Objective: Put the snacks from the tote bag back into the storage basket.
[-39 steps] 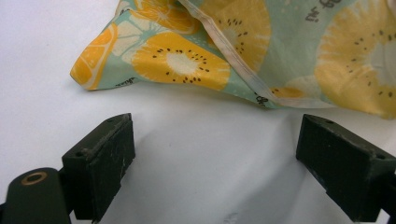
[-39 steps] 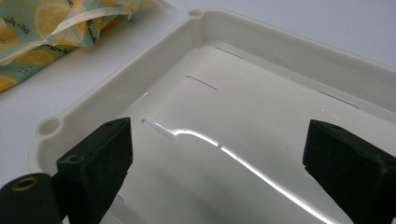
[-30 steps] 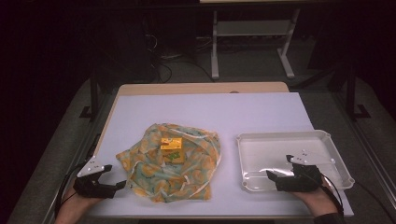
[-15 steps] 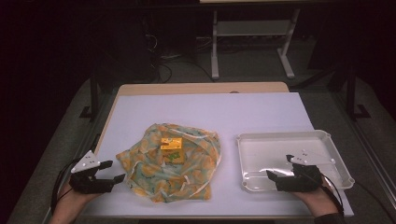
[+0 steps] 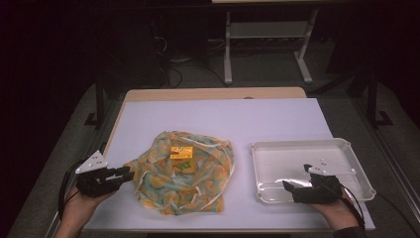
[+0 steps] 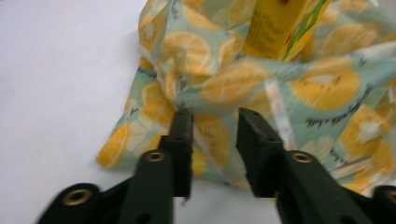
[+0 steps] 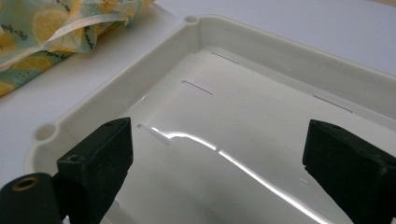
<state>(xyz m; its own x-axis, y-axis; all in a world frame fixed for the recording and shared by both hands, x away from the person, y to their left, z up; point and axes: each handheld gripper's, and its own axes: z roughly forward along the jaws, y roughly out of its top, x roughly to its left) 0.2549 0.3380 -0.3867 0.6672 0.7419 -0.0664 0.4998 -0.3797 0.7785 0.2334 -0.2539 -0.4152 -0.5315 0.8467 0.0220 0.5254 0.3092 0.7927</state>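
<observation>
While the left gripper (image 5: 130, 172) lies level at the cloth (image 5: 185, 173)'s left edge, its jaws have just been closing and stand narrowly apart, pinching nothing. Palm-up, the left hand (image 5: 81, 206) cradles it. Spread wide, the right gripper (image 5: 286, 184) hovers over the tray (image 5: 346, 148).
</observation>
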